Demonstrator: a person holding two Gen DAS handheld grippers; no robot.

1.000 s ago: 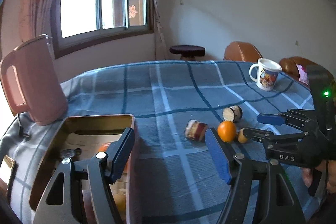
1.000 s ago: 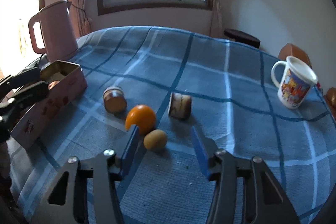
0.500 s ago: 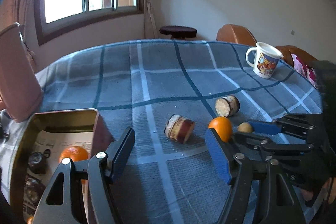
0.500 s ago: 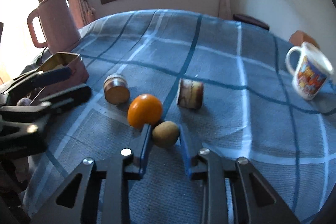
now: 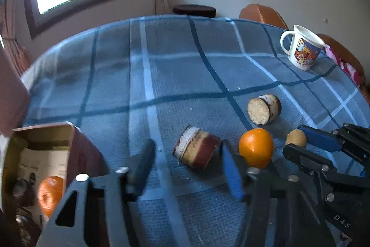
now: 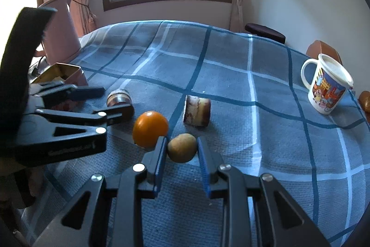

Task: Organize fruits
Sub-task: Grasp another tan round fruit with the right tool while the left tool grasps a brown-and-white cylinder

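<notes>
Right gripper [image 6: 181, 149] is closed on the small brown oval kiwi-like fruit [image 6: 182, 148], both blue pads pressed to its sides, with the fruit low on the blue plaid tablecloth [image 6: 231, 75]; I can't tell whether it has lifted off the cloth. A round orange fruit [image 6: 150, 129] sits just beside the gripper's left finger, touching or nearly so.

Left gripper [image 5: 185, 154] has just been closing. Its jaws straddle the short brown-and-cream cylinder chunk lying on its side [image 5: 196, 150]; the right pad is close to the chunk's end, the left pad stands apart, so no grip shown. A second cut cylinder with a pale face [image 5: 264, 109] lies farther toward the table's far right.

The open pinkish metal tin box [image 5: 71, 142] is at the table's left edge, with another orange fruit [image 5: 49, 192] inside. The white cartoon-print mug [image 6: 327, 85] stands near the right edge. The pink plastic kettle [image 6: 61, 31] stands at the far left edge beyond the tin.
</notes>
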